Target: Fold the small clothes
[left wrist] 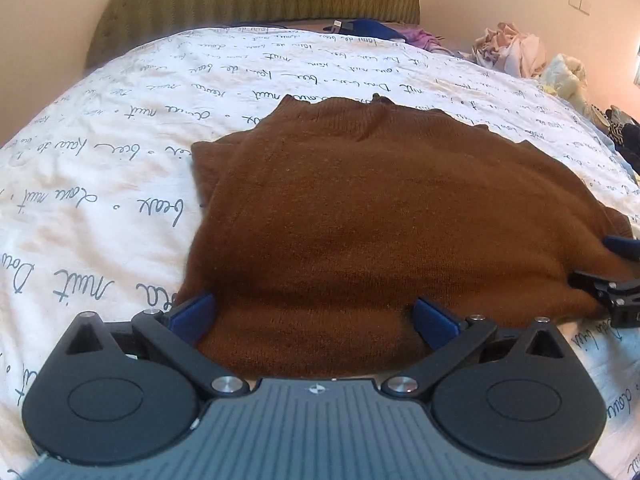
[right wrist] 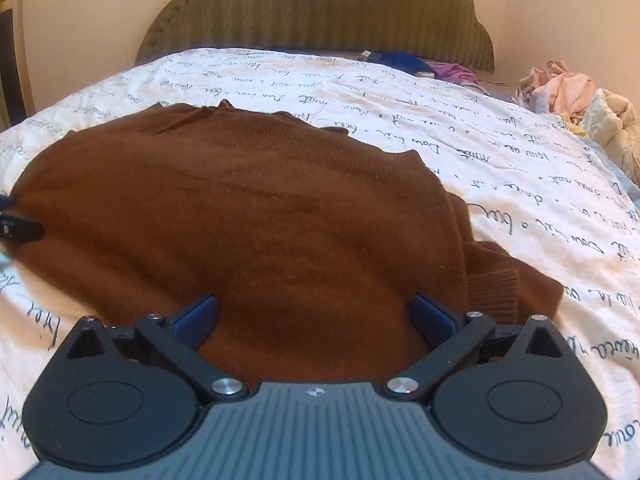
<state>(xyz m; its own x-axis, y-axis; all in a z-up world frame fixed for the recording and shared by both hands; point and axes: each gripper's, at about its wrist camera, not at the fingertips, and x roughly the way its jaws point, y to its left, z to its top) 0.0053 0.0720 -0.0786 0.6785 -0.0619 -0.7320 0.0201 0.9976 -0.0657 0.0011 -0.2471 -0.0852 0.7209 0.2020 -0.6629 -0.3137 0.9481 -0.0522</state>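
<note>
A brown knitted sweater (left wrist: pixel 360 216) lies flat on the bed, its sleeves folded in and its neck toward the headboard. It also shows in the right wrist view (right wrist: pixel 248 216). My left gripper (left wrist: pixel 316 312) is open, its blue fingers spread over the sweater's near hem on the left side. My right gripper (right wrist: pixel 314 312) is open too, spread over the near hem on the right side, next to a folded ribbed cuff (right wrist: pixel 496 280). The right gripper's tip shows at the right edge of the left wrist view (left wrist: pixel 612 292). The left gripper's tip shows at the left edge of the right wrist view (right wrist: pixel 20 228).
The bed has a white cover with handwritten script (left wrist: pixel 100 152). An olive padded headboard (right wrist: pixel 320 12) stands at the back. Blue and purple clothes (right wrist: pixel 420 64) lie near it. A pile of pale clothes (right wrist: pixel 576 96) sits at the right edge of the bed.
</note>
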